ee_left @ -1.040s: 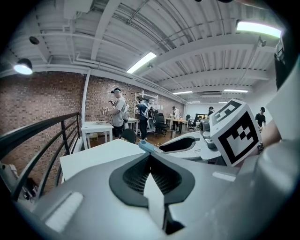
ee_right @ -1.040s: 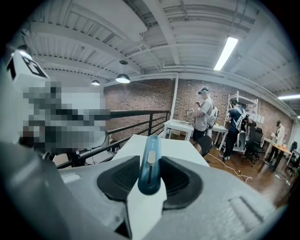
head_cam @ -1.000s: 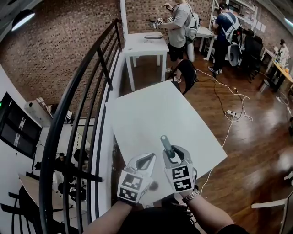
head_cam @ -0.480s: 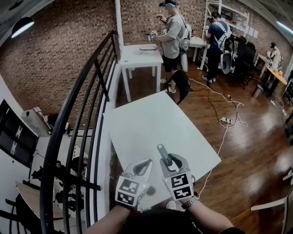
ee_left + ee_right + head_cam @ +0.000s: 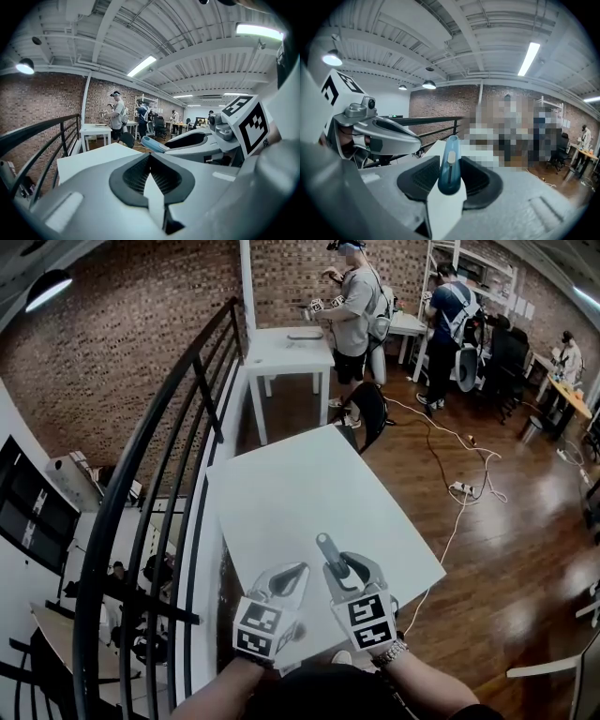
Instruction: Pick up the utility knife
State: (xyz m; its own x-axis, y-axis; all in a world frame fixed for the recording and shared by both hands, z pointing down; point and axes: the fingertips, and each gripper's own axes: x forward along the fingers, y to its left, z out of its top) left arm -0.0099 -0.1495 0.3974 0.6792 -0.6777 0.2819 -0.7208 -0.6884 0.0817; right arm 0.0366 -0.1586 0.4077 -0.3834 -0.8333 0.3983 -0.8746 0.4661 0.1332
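A blue-grey utility knife [image 5: 328, 553] sticks out forward from my right gripper [image 5: 340, 568], which is shut on its handle above the near edge of the white table [image 5: 300, 484]. In the right gripper view the knife [image 5: 451, 149] stands between the dark pads of the right gripper [image 5: 450, 162] with its slider facing up. My left gripper [image 5: 298, 572] hovers close to the left of it, jaws together with nothing between them. From the left gripper [image 5: 150, 157] view, the knife [image 5: 152, 144] shows to the right, in the other gripper.
A black stair railing [image 5: 159, 446] runs along the table's left side. Behind it stands a second white table [image 5: 291, 343], with people [image 5: 356, 296] at benches further back. Cables and a power strip [image 5: 461, 487] lie on the wooden floor to the right.
My right gripper has risen a little with the knife still in it. The left gripper has stayed beside it. The head view has shifted slightly.
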